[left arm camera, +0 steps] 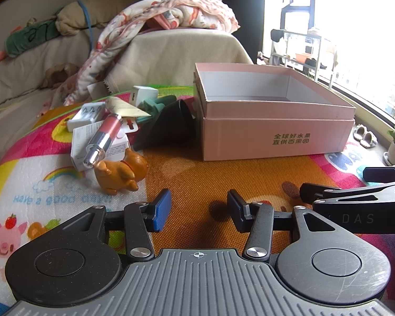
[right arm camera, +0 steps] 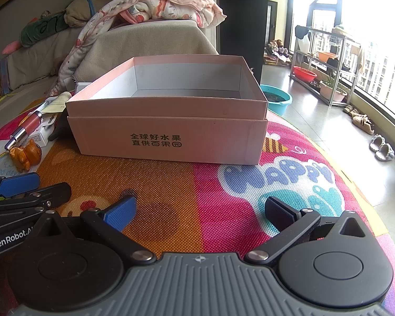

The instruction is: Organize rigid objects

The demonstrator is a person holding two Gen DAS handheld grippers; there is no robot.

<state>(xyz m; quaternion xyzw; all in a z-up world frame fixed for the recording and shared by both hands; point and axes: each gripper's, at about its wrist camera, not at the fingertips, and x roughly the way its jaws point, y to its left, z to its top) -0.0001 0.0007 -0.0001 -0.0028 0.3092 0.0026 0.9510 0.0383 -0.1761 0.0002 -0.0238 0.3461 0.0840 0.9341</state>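
Pink box, one, open and bare inside, sits toward the mat's far edge.
One orange toy dog, one silver-and-pink tube, one black cone and several small white cartons cluster just left of it; two grippers, left part open, right wide open, both hold nothing.
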